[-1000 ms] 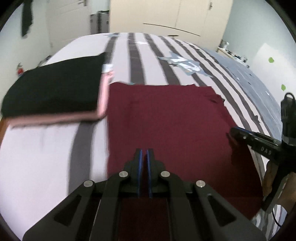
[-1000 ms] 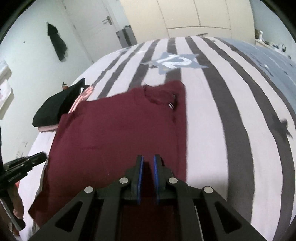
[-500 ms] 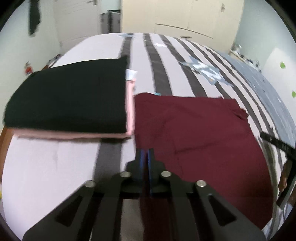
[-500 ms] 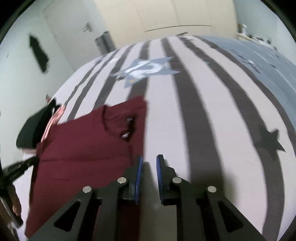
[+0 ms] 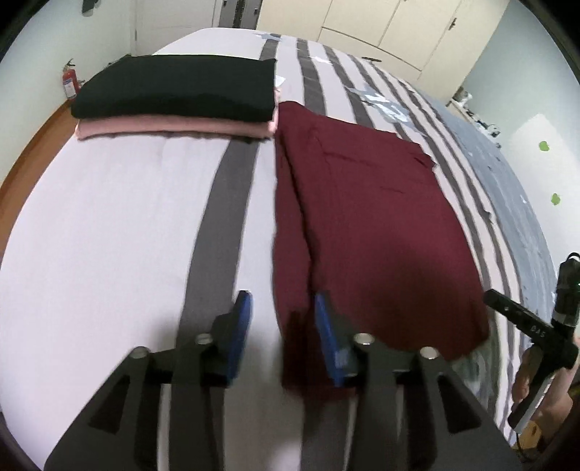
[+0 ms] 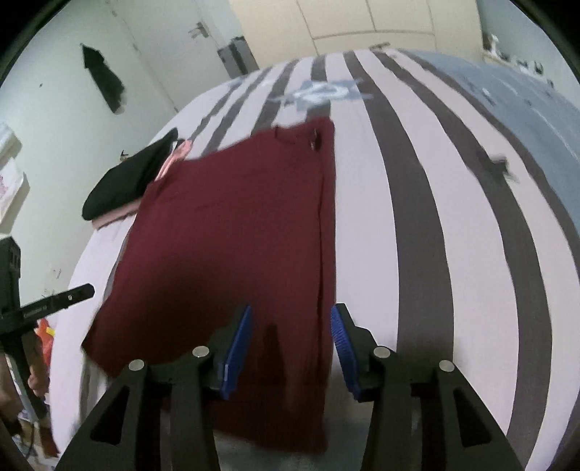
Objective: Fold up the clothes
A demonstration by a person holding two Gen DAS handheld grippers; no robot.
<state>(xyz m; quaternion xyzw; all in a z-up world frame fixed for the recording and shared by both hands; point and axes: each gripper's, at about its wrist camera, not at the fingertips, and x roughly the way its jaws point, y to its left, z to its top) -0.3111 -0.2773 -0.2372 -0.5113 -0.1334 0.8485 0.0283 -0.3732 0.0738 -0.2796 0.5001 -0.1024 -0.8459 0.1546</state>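
A dark red garment (image 5: 366,217) lies flat on the striped bed, its near end hanging over the bed's front edge. It also shows in the right wrist view (image 6: 235,232). My left gripper (image 5: 282,319) is open, its jaws astride the garment's near left edge. My right gripper (image 6: 291,335) is open, its jaws astride the garment's near right edge. Neither holds cloth. The right gripper's body shows at the right of the left wrist view (image 5: 533,322).
A folded black garment (image 5: 177,88) lies on a folded pink one (image 5: 174,126) at the bed's far left, touching the red garment's corner. The striped bedspread (image 6: 435,217) extends right. Wardrobe doors (image 5: 380,25) stand behind. A red extinguisher (image 5: 70,83) stands by the wall.
Both grippers were shut and have opened. Both moved outward to the garment's near corners, the left one to the left edge, the right one to the right edge.
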